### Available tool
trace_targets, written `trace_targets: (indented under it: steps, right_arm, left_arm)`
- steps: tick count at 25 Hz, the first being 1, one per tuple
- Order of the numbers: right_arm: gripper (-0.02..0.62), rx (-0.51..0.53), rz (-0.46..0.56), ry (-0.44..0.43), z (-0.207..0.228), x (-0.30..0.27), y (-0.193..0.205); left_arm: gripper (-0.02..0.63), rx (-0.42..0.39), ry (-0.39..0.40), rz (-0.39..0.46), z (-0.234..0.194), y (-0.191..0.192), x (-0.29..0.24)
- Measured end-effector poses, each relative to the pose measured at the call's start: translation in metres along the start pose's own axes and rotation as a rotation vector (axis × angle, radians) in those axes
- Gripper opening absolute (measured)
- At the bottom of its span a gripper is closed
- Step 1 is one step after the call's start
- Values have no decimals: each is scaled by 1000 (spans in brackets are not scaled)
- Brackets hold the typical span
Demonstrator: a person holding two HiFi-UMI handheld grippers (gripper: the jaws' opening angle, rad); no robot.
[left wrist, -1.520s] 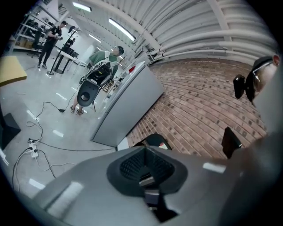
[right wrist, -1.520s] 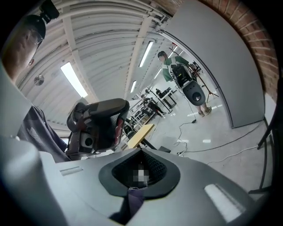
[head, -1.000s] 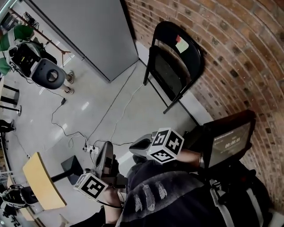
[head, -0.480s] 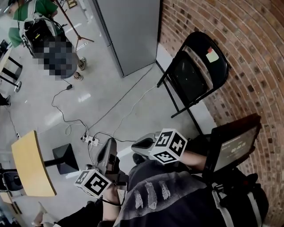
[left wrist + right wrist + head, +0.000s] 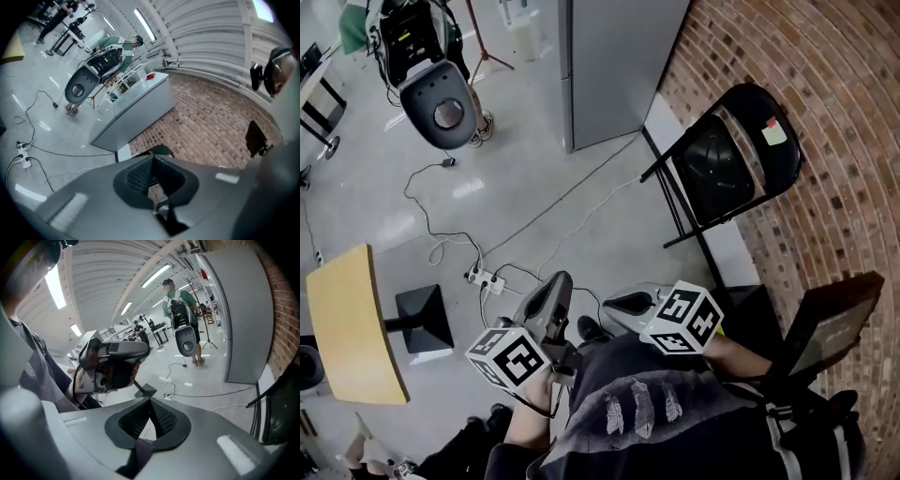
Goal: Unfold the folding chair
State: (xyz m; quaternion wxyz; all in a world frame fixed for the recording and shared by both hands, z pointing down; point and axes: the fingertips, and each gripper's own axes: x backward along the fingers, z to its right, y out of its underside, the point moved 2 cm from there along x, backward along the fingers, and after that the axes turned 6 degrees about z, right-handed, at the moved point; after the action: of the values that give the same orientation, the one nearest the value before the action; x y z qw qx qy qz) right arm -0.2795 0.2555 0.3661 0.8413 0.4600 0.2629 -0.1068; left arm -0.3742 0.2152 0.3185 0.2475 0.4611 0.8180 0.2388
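Both hand-held grippers are closed and hold nothing: the left hand-held gripper [image 5: 559,284] and the right hand-held gripper [image 5: 617,302] each show the pads meeting, with only floor or wall beyond them.

Step in hand, as judged: the approach. The chair [image 5: 727,159] is not yet touched.

Recommended procedure:
1. Open both sets of jaws before reaching the frame; closed jaws can only push.
2. Take the top rim of the backrest with one gripper to steady the chair.
3. Draw it off the brick wall [image 5: 834,103] first, so the legs have room to spread.
4. Press the front edge of the seat downward with the other gripper.
5. Keep the feet off the cable [image 5: 581,220] that runs across the floor [image 5: 534,169] toward them.

Position: in the head view the chair stands folded and tilted against the wall at the upper right, while both grippers sit at lower centre, well apart from it. The right gripper is the nearer. In the right gripper view only the chair's edge shows, at the far right.
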Motion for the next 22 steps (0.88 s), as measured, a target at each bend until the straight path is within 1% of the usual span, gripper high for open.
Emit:
trace_targets:
  steps: [3,6,12,17,20,22]
  right_arm:
    - [2,-27,34,40,3,3,-2]
    - [2,-27,62,44,5,8,-3]
    - [2,-19,147,19,26,32,-7]
    - [2,-27,184,-14,54,71,-3]
    - [2,-62,215,-23,77,97,2]
    - [2,-82,224,-25,94,114,8]
  left_arm:
    - [2,-22,33,-19,5,-4,-6]
    - [2,-41,50,-31,17,-2,-12]
    - [2,-99,25,-51,44,12,-34]
    - [2,-118,17,-59,80,30,-70]
    - [2,-150,12,-79,102,39,-100]
    - [2,-156,10,-91,116,48,-122]
